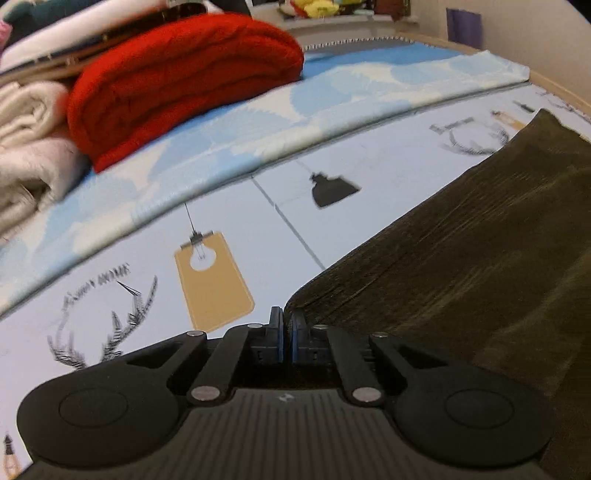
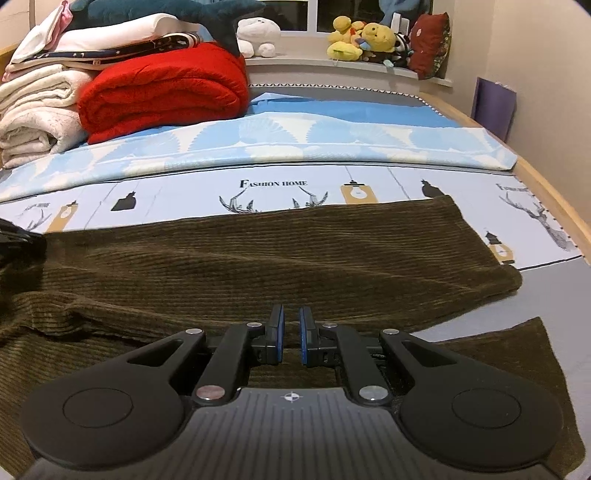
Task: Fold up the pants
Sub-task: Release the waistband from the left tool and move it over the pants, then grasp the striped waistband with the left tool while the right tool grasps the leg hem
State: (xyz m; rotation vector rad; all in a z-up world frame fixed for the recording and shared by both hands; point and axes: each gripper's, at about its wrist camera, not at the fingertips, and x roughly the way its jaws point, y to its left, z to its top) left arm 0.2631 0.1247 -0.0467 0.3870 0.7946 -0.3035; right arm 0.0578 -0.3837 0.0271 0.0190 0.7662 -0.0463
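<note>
Blue pads line the fingers of the left gripper (image 1: 287, 325), drawn nearly together with only a thin slit between them; the corner of the brown corduroy pants (image 1: 461, 266) sits right at the tips, though whether cloth is actually pinched there cannot be told. The right gripper (image 2: 291, 334) also stands narrow, a small gap showing between its pads, poised just over the pants (image 2: 258, 258) with nothing visibly caught in it.

The pants lie spread across the near part of the bed, one leg running off to the right and a second leg end lying nearer, beside the right gripper. Under them is a pale printed sheet (image 2: 177, 192) with lamps, antlers and the words "Fashion Home". Behind that lies a blue-and-white patterned cover (image 2: 332, 136).

Farther back at the left, a thick folded red blanket (image 2: 162, 88) rests on the blue cover, touching a stack of cream folded blankets (image 2: 37, 110). More folded linen and a dark plush shark (image 2: 177, 11) top that pile. Yellow plush toys (image 2: 358, 37) and a red cushion (image 2: 430, 44) sit on the window ledge, well apart from the pants.
</note>
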